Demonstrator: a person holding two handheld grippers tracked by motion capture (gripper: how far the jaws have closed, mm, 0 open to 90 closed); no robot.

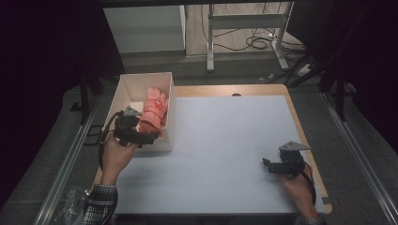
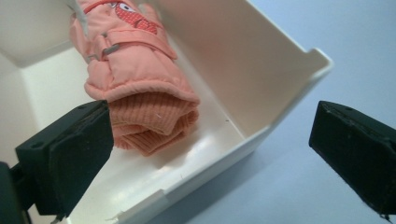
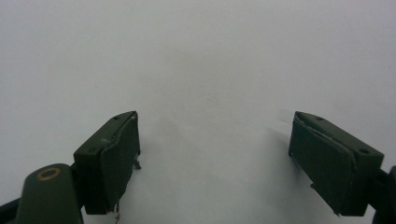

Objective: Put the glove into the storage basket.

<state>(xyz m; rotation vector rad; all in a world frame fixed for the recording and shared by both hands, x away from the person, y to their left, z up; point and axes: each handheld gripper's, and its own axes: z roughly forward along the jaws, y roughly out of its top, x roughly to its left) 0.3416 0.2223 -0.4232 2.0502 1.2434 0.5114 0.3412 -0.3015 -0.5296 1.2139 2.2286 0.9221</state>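
A salmon-pink padded glove (image 1: 154, 112) with a ribbed cuff lies inside a white open box (image 1: 123, 91) at the table's left. In the left gripper view the glove (image 2: 135, 79) rests against the box's wall (image 2: 243, 65), cuff end toward the camera. My left gripper (image 1: 145, 136) hangs at the box's near corner with its jaws wide apart; one jaw is over the box's inside, the other outside the wall, and neither touches the glove. My right gripper (image 1: 268, 165) rests low over the pale table top (image 1: 225, 140) at the right, open with nothing between its jaws (image 3: 215, 158).
The pale sheet covers a wooden table (image 1: 225, 90). Metal rails (image 1: 70, 159) run along both sides. Behind the table stand a white cabinet (image 1: 145, 28) and a metal frame (image 1: 246, 21) with cables on the floor.
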